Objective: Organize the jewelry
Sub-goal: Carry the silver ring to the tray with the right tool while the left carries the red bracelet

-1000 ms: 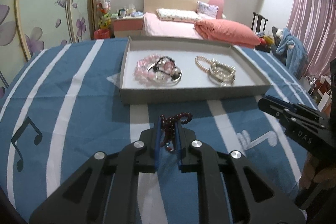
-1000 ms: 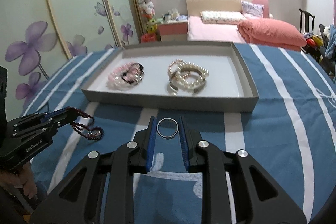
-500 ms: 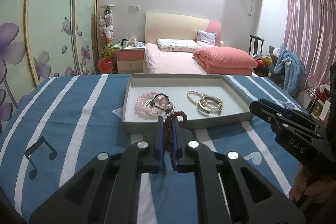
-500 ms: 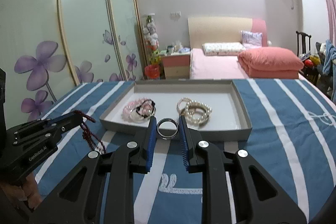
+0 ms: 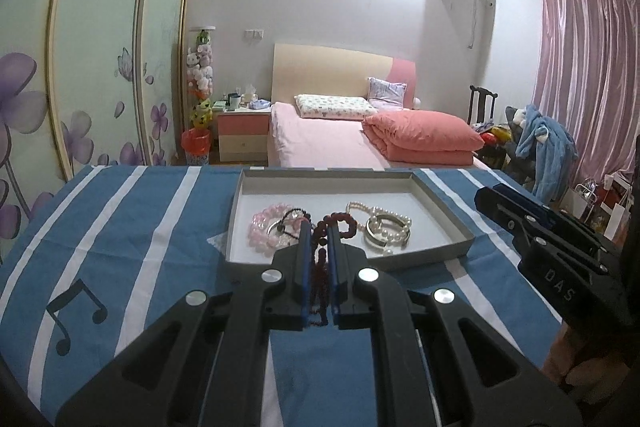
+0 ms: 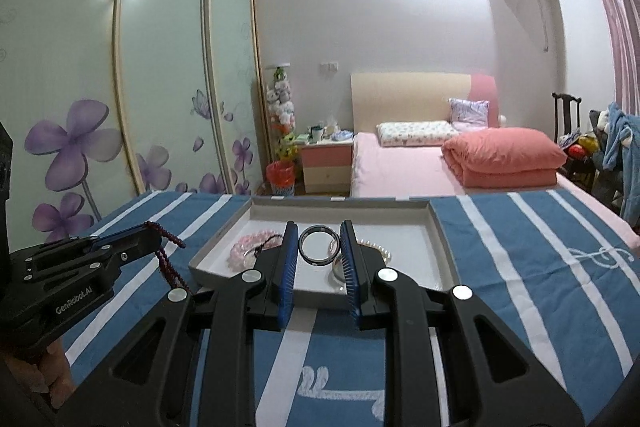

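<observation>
My left gripper (image 5: pixel 319 227) is shut on a dark red bead bracelet (image 5: pixel 340 223) that hangs between its fingers, held above the near edge of the grey tray (image 5: pixel 448 251). It also shows in the right wrist view (image 6: pixel 132 239) with the dark red beads (image 6: pixel 168 259) dangling. My right gripper (image 6: pixel 319 231) is shut on a silver bangle (image 6: pixel 318 245), held upright above the tray's near wall (image 6: pixel 320 297). In the tray lie a pink bead bracelet (image 5: pixel 264 227) and a pearl bracelet with a silver bangle (image 5: pixel 386 229).
The tray sits on a blue cloth with white stripes (image 5: pixel 120 227). The right gripper's body (image 5: pixel 552 247) stands at the right. Behind the table are a pink bed (image 5: pixel 340 143), a nightstand (image 5: pixel 242 135) and a wardrobe with flower doors (image 6: pixel 120 107).
Both grippers have risen and tilted up, still holding their pieces; the tray now sits lower and smaller in both views, and both pieces now hang over the tray.
</observation>
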### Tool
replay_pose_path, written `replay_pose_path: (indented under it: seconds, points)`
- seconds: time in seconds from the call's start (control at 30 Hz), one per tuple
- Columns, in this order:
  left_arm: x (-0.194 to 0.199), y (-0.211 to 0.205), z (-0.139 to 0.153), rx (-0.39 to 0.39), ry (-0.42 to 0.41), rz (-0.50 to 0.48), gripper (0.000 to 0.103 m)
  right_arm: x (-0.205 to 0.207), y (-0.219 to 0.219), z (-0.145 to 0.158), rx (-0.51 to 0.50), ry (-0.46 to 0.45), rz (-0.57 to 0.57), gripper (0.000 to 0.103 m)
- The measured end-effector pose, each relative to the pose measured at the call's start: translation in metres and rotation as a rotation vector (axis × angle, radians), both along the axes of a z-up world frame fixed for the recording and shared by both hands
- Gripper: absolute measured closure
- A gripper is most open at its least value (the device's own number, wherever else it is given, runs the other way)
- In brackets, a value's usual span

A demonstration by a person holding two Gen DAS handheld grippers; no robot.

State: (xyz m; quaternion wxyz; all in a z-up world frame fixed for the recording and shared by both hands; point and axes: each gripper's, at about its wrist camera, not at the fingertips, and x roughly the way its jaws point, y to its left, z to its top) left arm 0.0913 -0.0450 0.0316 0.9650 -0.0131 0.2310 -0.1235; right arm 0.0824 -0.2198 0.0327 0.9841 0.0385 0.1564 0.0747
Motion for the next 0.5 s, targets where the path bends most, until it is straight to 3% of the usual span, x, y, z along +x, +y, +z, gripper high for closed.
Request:
replay_pose_path:
  seconds: [0.5]
  points:
    - [0.023, -0.012, 0.015, 0.001, -0.077, 0.033, 0.094, 0.018, 0.002, 0.014, -0.013, -0.103, -0.057, 0.081]
